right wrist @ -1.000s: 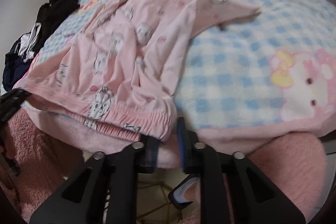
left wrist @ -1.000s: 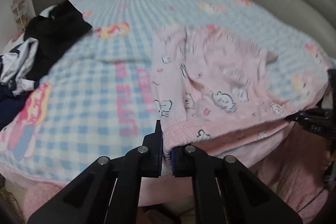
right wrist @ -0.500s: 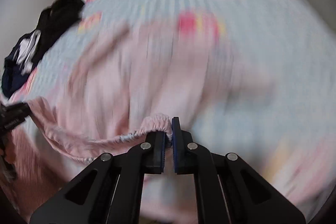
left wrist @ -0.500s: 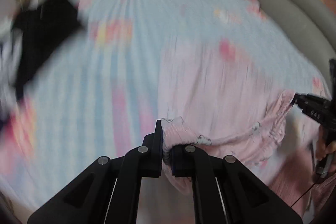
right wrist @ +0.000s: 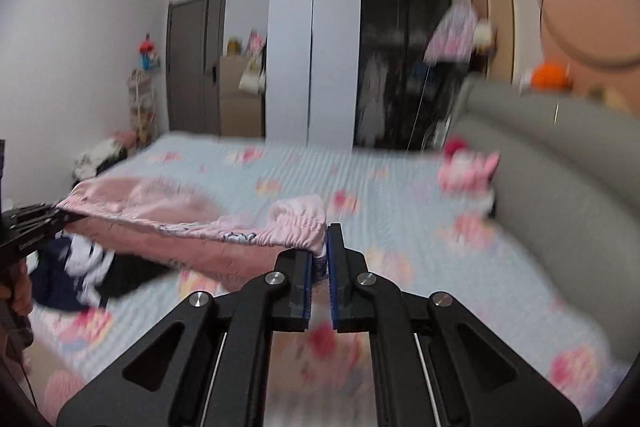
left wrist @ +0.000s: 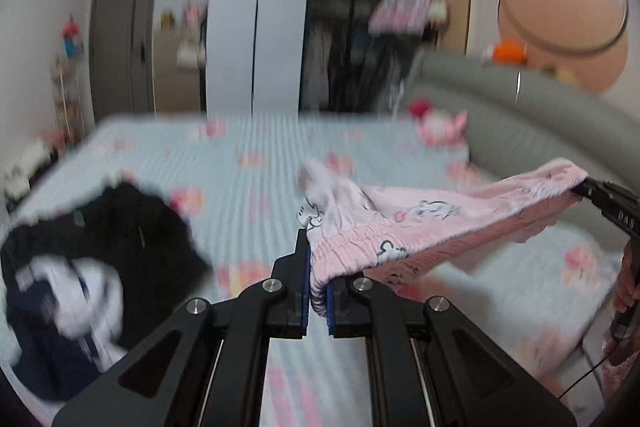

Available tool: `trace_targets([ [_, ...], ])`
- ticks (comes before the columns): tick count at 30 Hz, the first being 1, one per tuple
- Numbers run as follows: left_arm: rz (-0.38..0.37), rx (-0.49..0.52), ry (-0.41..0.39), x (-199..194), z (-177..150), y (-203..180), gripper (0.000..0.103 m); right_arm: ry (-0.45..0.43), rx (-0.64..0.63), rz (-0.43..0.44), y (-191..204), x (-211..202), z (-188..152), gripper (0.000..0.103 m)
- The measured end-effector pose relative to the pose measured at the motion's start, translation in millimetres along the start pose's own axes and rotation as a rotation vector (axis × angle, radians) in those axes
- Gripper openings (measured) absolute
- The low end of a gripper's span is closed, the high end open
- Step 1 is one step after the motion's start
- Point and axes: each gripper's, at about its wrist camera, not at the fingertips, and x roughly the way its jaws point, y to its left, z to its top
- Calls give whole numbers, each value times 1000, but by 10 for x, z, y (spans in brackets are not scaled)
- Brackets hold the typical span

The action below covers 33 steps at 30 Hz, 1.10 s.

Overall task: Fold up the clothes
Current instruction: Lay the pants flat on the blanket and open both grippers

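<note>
The bed (left wrist: 256,187) spreads out below and ahead of both claws, covered in a pale blue checked blanket (right wrist: 400,227) with pink cartoon prints. To the right of both claws runs the grey padded headboard (right wrist: 560,187), and far ahead stands a white and black wardrobe (left wrist: 280,27) with a grey door (right wrist: 196,63) to its left.

Ahead and left of the left claw (left wrist: 318,275), a dark pile (left wrist: 100,247) of black, navy and white clothes lies on the blanket. From the right wrist the same pile shows low on the left, partly under the hanging pink cloth.

The pink pants (left wrist: 420,223), printed with small cartoon figures, hang in the air above the bed, stretched by their elastic waistband between the two claws. The left claw is pressed together on one end of the waistband, the cloth bunched between its blue pads and spilling to its right. The right claw (right wrist: 319,267) is likewise pinched on the other end, with the cloth running off to its left. The rest of the garment sags below the band; how far it clears the blanket cannot be told through the blur.

A pink plush toy (right wrist: 468,171) sits far ahead and right of the right claw, against the headboard. An orange object (left wrist: 508,51) rests on top of the headboard.

A hand (right wrist: 18,287) shows at the left edge of the right wrist view, on the other tool's grip.
</note>
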Motion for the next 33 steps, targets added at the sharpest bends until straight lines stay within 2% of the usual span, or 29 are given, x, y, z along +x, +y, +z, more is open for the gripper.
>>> trace_targets([
  [5,27,-142,371,924,-1491,215,6,372,30,-19,85,805,-1634,4],
  [7,24,-183,448,1078,-1831,236,6,508,52,-6,124,1040,-2143,4],
  [9,28,-173,447,1062,-1956,205,6,573,53,-6,175,1105,-2442,4],
  [13,7,-157,409,872,-1942,145,6,596,74,-5,165,1025,-2638,6],
  [16,-27,-160,399,680,-1906,100,6,564,140,7,71,875,-2654,6],
  [20,-1,-74,417,448,-1981,37,7,525,176,52,53,572,-2630,7],
  [22,11,-32,449,401,-2107,0,9,539,141,56,100,500,-2683,7],
  [25,-17,-36,514,458,-2286,16,13,601,104,60,142,526,-2863,7],
  [26,-21,-48,530,472,-2312,39,21,641,101,64,141,573,-2945,9],
  [27,-26,-59,526,458,-2306,61,22,661,107,67,136,592,-2984,13],
  [29,-88,-91,486,350,-2235,117,23,647,123,76,124,549,-2978,13],
  [31,-202,-126,444,204,-2147,180,30,546,114,91,141,353,-2841,16],
  [33,-286,-120,404,58,-2080,208,43,520,89,112,182,245,-2756,27],
])
